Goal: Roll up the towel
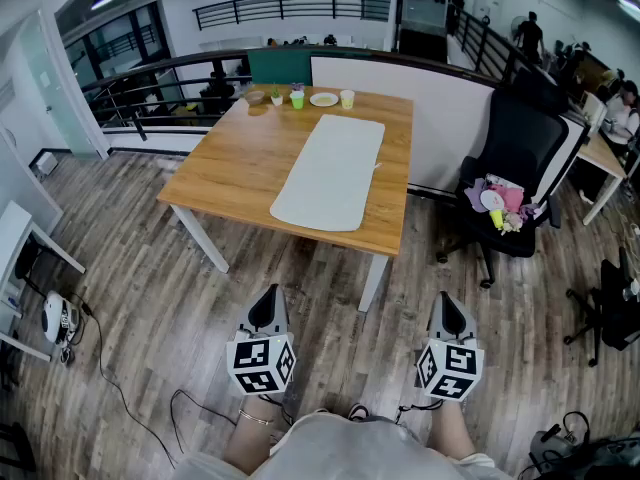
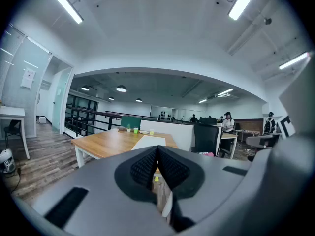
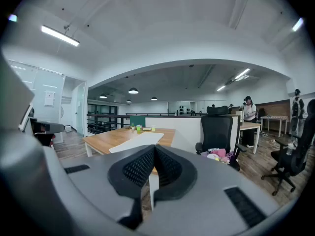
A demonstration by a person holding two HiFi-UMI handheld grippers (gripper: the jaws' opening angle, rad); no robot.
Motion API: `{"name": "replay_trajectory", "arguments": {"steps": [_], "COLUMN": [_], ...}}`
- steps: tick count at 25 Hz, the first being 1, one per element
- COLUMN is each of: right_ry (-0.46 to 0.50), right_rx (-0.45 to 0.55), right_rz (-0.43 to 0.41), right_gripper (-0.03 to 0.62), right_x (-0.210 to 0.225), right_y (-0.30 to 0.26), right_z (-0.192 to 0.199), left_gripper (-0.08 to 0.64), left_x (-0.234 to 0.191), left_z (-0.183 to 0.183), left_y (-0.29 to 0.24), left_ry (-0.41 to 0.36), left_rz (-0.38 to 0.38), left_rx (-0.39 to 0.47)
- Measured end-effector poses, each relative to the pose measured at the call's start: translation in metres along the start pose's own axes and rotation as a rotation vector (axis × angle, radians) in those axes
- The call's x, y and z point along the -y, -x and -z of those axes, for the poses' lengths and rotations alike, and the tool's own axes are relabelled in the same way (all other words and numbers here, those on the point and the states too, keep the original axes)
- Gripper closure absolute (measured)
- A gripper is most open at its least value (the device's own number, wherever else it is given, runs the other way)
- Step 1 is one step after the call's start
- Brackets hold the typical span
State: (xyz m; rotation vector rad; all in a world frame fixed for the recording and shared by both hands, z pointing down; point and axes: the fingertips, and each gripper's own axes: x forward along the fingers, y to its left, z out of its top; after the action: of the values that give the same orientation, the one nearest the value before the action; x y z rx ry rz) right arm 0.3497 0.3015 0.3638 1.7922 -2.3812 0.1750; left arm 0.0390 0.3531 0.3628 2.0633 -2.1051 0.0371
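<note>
Wood-plank floor [image 1: 150,268], open office. We are holding one left gripper [image 1: 268,303] and one right gripper [image 1: 447,308], jaws pressed together, empty. One wooden table [image 1: 240,158] ahead is bearing one pale towel [image 1: 330,171], lying flat and unrolled; one plate [image 1: 324,99] is sitting beyond.

Head view: high, steeply down, table [image 1: 240,158] ahead. Both gripper views: low, near-level, sharing that table, far.
</note>
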Motion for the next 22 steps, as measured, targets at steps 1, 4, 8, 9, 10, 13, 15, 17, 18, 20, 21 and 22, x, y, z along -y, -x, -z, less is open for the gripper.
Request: {"name": "replay_trajectory", "arguments": {"steps": [1, 4, 8, 9, 10, 13, 15, 17, 18, 20, 21, 22], "right_ry": [0.001, 0.004, 0.011, 0.008, -0.005, -0.081, -0.089, -0.069, -0.064, -0.064, -0.063, -0.058], "right_rx": [0.0, -0.001, -0.003, -0.004, -0.005, 0.005, 0.001, -0.003, -0.003, -0.007, -0.01, -0.011], "right_rz": [-0.001, -0.008, -0.019, -0.027, -0.041, -0.092, -0.102, -0.105, -0.11, -0.125, -0.133, -0.139], "right_gripper": [0.592, 0.592, 0.592, 0.592, 0.592, 0.591, 0.591, 0.591, 0.591, 0.572, 0.552, 0.547], "right_x": [0.0, -0.001, -0.007, -0.008, -0.01, -0.017, -0.02, -0.024, -0.025, -0.028, -0.029, -0.03], "right_y": [0.0, 0.001, 0.003, 0.003, 0.002, -0.001, -0.002, -0.003, -0.003, -0.005, -0.007, -0.008], "right_z": [0.001, 0.001, 0.002, 0.003, 0.004, 0.004, 0.004, 0.002, 0.001, 0.0, 0.0, 0.001], "left_gripper": [0.557, 0.557, 0.557, 0.557, 0.557, 0.557, 0.555, 0.549, 0.524, 0.493, 0.486, 0.477], "left_x": [0.001, 0.003, 0.002, 0.002, 0.002, -0.001, -0.004, -0.006, -0.007, -0.008, -0.008, -0.01], "left_z": [0.001, 0.003, 0.003, 0.004, 0.005, 0.007, 0.007, 0.007, 0.006, 0.004, 0.003, 0.003], "left_y": [0.0, 0.001, 0.004, 0.004, 0.005, 0.005, 0.006, 0.007, 0.007, 0.008, 0.009, 0.01], "left_ry": [-0.001, -0.005, -0.012, -0.015, -0.017, 0.005, 0.035, 0.051, 0.054, 0.056, 0.058, 0.061], "left_rz": [0.002, 0.004, 0.003, 0.003, 0.002, 0.001, -0.005, -0.002, 0.0, -0.001, -0.003, -0.005], "left_rx": [-0.002, -0.004, -0.005, -0.006, -0.007, -0.016, -0.024, -0.024, -0.024, -0.021, -0.019, -0.016]}}
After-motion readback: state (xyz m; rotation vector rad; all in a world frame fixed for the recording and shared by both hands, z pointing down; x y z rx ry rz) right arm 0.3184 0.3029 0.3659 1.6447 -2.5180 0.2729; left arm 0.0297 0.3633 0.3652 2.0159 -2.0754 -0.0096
